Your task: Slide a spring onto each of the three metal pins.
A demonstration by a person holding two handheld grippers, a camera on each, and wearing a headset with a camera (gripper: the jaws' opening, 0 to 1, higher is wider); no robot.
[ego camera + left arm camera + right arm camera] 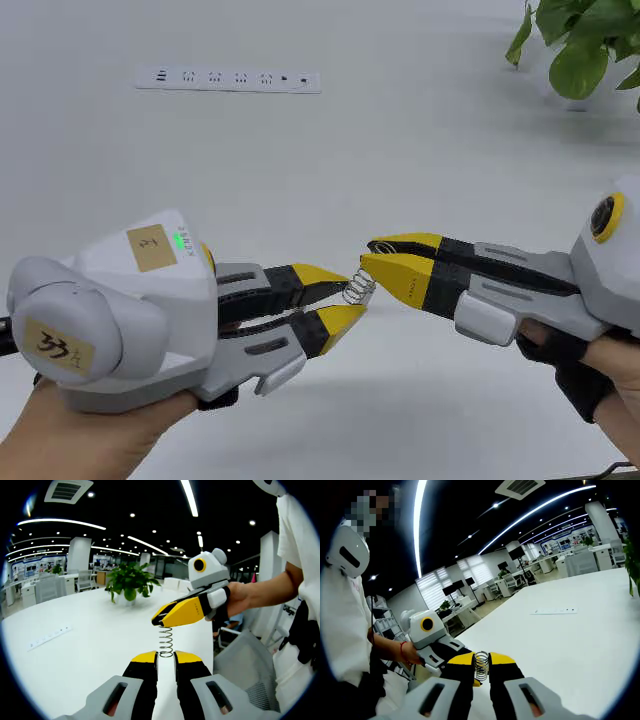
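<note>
- Holding the spring [358,290] up in the air between my two tools, well above the white tabletop [400,140]; it spans the short gap from one set of yellow tips to the other.
- My left tool [350,298] has its jaws drawn in to a narrow slot, and the left gripper view shows one end of the spring pinched in that slot.
- My right tool [367,253] is likewise closed down to a slim gap on the other end of the coil, which the right gripper view shows seated between its tips.
- Both tools point inward, nose to nose, the left one slightly lower.
- My left hand [80,430] cups its tool from beneath; my right hand [590,365] wears a dark glove.
- A power strip [228,79] lies far back on the tabletop, and a leafy plant [585,40] stands at the far right corner.
</note>
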